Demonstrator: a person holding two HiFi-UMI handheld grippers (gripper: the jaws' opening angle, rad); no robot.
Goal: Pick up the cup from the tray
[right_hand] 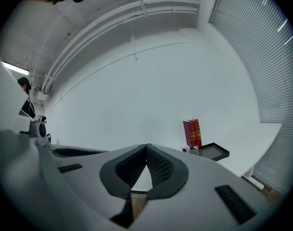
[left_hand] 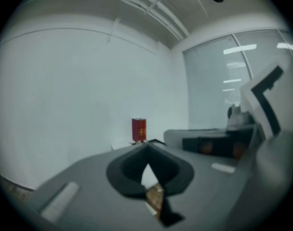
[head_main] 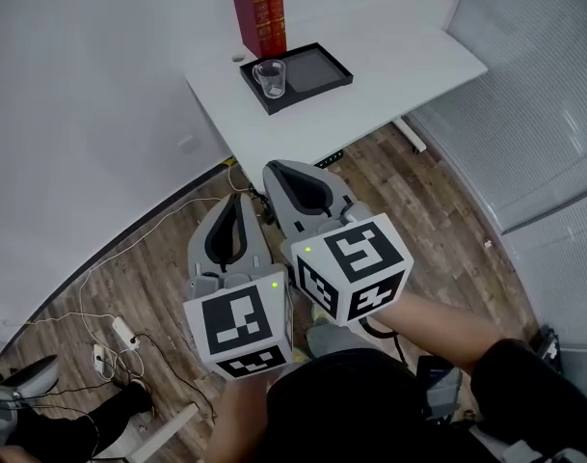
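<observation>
On the white worktop (head_main: pixel 399 66) the clear glass cup (head_main: pixel 270 77) stands upright, well ahead of both pressed-together jaws, right gripper (head_main: pixel 279 170) nearer.

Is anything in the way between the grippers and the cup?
Nothing visible is. The cup stands at the left end of the tray, with red books behind it. Only bare table shows between it and the left gripper and right gripper, both shut and empty.
</observation>
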